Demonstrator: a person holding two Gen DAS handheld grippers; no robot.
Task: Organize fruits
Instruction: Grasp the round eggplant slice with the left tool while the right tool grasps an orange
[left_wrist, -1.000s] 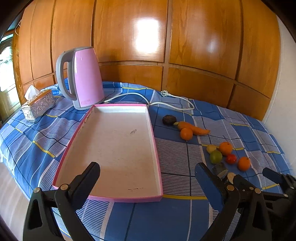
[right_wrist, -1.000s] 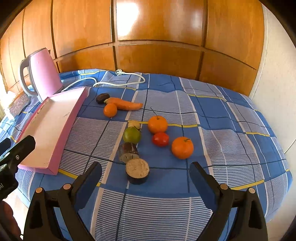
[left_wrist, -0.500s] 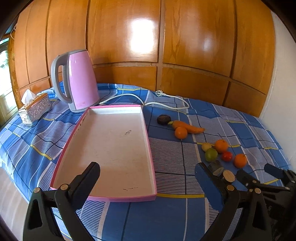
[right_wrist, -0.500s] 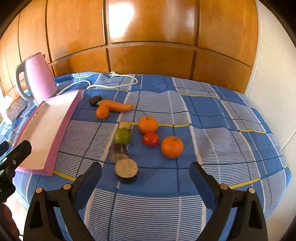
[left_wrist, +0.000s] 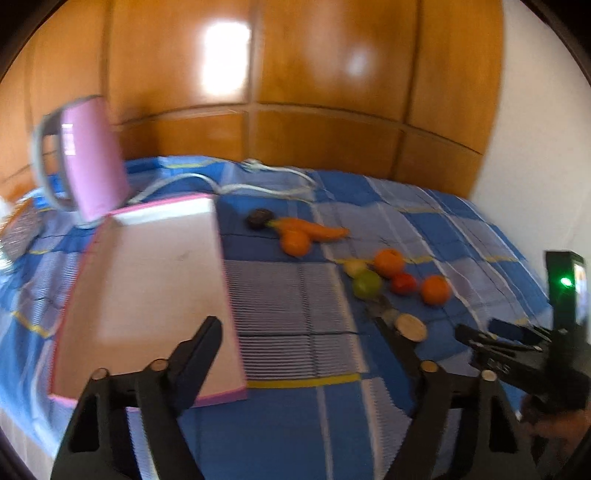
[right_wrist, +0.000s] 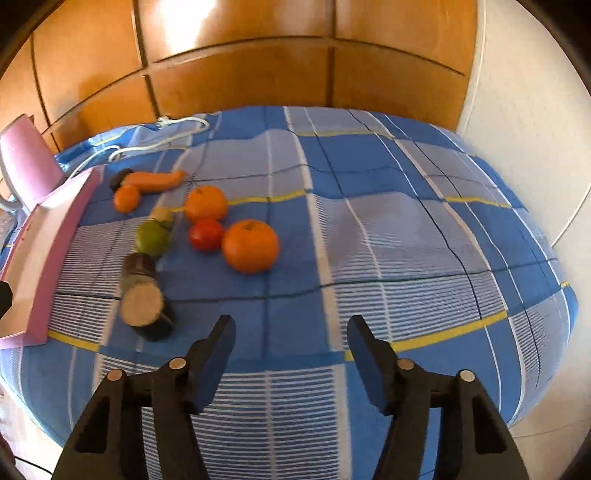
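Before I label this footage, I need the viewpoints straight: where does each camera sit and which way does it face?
Left wrist: on the left gripper, facing down at the pink tray and kettle; its own fingers and the right gripper show.
Right wrist: on the right gripper, facing down at the fruit pile; its own fingers show.
Shared: tray, kettle, carrot, large orange, checked blue cloth.

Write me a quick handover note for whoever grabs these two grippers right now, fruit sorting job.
Left gripper: fingers closing, nothing between them, over the tray's near edge.
Right gripper: fingers closing, empty, above bare cloth short of the fruit.
Tray: holds nothing.
On the cloth beside it: three oranges, tomato, green fruit, carrot, two cut eggplant pieces.
Done: nothing moved yet.
Left: all the fruit, presumably into the tray.
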